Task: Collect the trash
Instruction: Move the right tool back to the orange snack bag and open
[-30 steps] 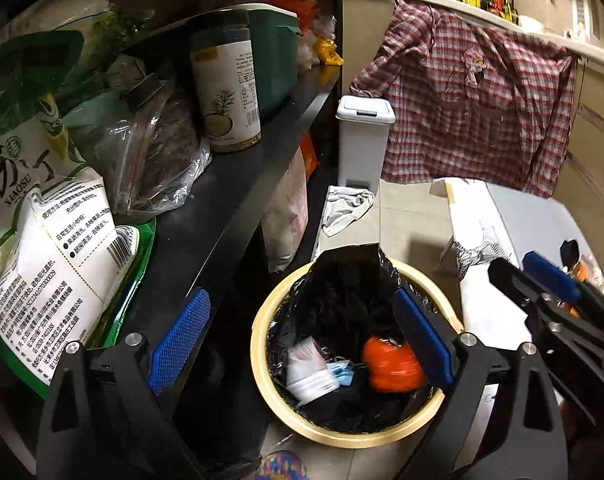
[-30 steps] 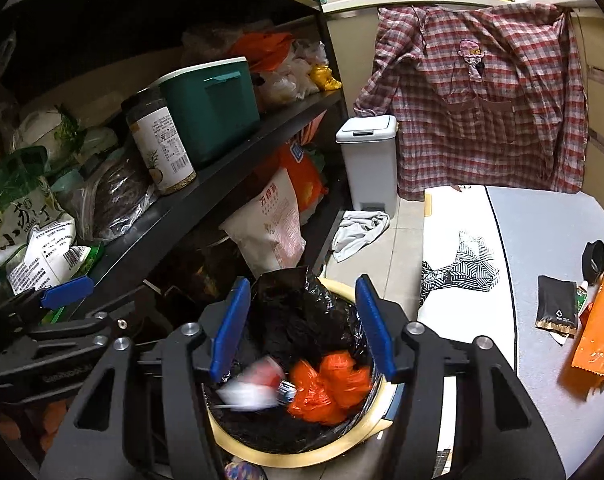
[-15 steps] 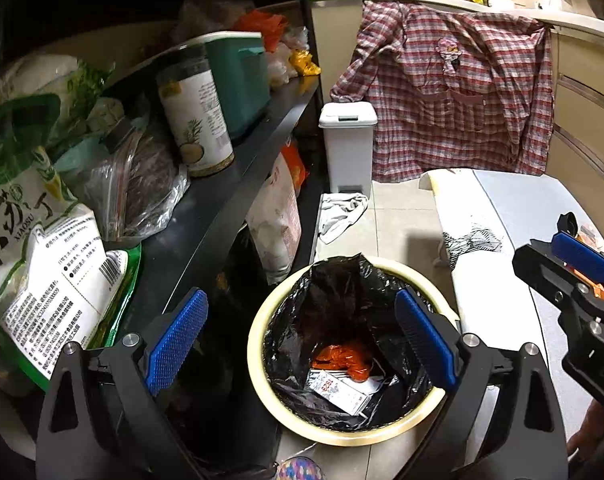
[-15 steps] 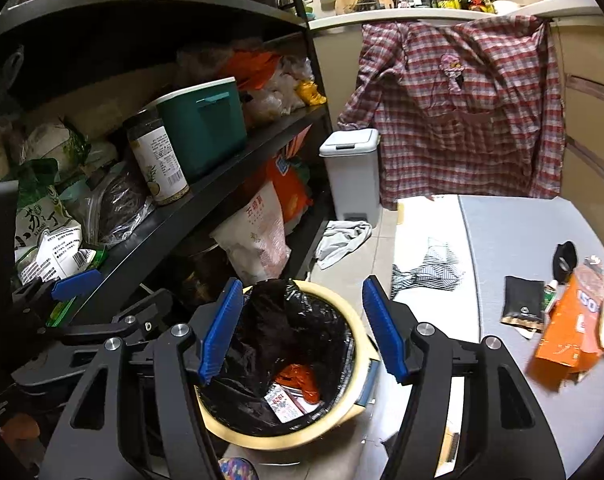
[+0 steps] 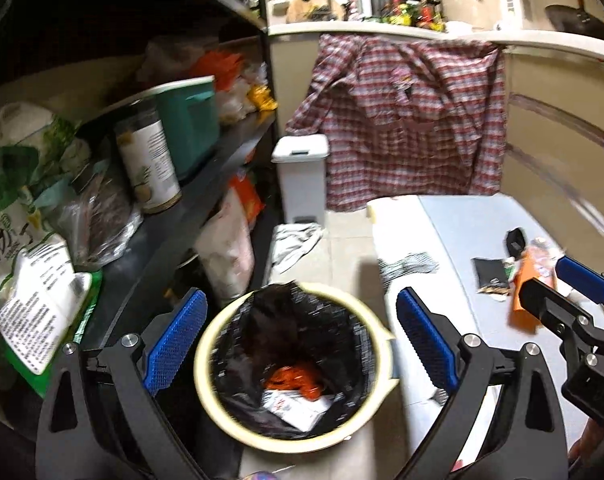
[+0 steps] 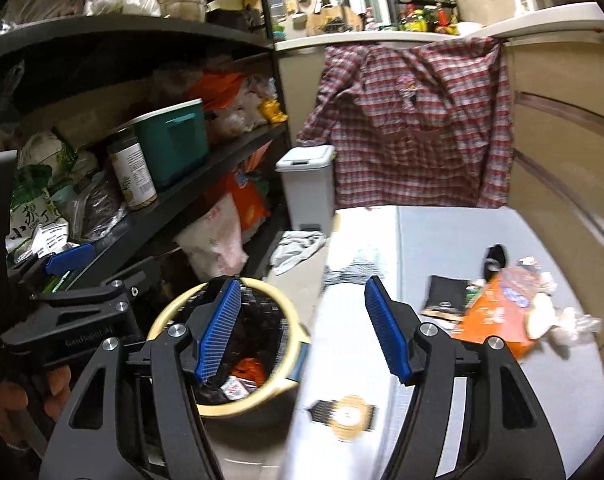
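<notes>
A cream bin point(image 5: 205, 380) lined with a black bag stands on the floor; it also shows in the right wrist view point(image 6: 163, 318). Orange wrapping point(image 5: 295, 378) and a white packet point(image 5: 295, 408) lie inside. My left gripper point(image 5: 299, 340) is open and empty above the bin. My right gripper point(image 6: 302, 330) is open and empty, above the bin's right rim and the grey table's point(image 6: 442, 240) edge. On the table lie an orange packet point(image 6: 494, 316), a black sachet point(image 6: 444, 296) and white crumpled wrapping point(image 6: 558, 316).
A black shelf point(image 6: 205, 168) on the left holds a green box point(image 6: 173, 144), a jar point(image 6: 131, 172) and bags. A white pedal bin point(image 6: 308, 184) and a plaid shirt point(image 6: 418, 128) stand behind. A rag point(image 6: 297, 244) lies on the floor. A patterned cloth point(image 6: 358, 264) lies on the table's edge.
Both grippers have risen and swung right, away from the bin. The white packet that was falling a second ago now lies in the bin. The table trash has come into view.
</notes>
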A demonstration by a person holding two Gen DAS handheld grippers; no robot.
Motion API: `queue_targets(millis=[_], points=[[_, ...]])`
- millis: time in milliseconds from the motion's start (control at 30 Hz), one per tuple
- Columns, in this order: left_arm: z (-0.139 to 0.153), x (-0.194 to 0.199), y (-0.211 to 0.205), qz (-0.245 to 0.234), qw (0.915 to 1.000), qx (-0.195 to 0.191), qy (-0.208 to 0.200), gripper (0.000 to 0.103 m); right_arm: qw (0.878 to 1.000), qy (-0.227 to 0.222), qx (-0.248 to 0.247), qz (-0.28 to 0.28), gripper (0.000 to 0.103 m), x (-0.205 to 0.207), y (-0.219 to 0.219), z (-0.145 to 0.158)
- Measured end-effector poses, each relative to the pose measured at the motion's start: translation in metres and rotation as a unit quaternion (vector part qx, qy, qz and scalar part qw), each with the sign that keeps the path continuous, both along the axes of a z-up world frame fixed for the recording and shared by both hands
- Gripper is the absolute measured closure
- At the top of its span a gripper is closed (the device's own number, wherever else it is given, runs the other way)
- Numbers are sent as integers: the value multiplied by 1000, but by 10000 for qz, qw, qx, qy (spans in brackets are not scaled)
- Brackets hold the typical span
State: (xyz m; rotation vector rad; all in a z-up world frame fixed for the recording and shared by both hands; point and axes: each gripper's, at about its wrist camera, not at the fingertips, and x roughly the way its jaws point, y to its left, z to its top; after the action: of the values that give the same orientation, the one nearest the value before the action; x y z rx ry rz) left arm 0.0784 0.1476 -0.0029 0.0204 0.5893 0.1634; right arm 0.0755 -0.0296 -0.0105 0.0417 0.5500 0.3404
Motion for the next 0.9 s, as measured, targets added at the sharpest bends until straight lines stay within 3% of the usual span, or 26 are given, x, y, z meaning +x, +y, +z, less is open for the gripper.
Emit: queue_targets(millis=[233, 500, 700, 900], points=[[1, 8, -51, -320, 9992, -50, -231, 8, 9977, -156, -4, -652, 38, -11, -68, 7], [-5, 24, -103, -591, 9974, -145, -386, 8, 9876, -158, 46, -1562, 38, -6, -145, -5], [-14, 41, -131, -736, 9966, -282, -258, 8, 9814, -230, -54, -1905, 48, 4, -187, -28], [-24, 51, -153, -899, 9956, -204, -147, 8, 9774, 139, -118, -2107, 53, 33, -216, -66]])
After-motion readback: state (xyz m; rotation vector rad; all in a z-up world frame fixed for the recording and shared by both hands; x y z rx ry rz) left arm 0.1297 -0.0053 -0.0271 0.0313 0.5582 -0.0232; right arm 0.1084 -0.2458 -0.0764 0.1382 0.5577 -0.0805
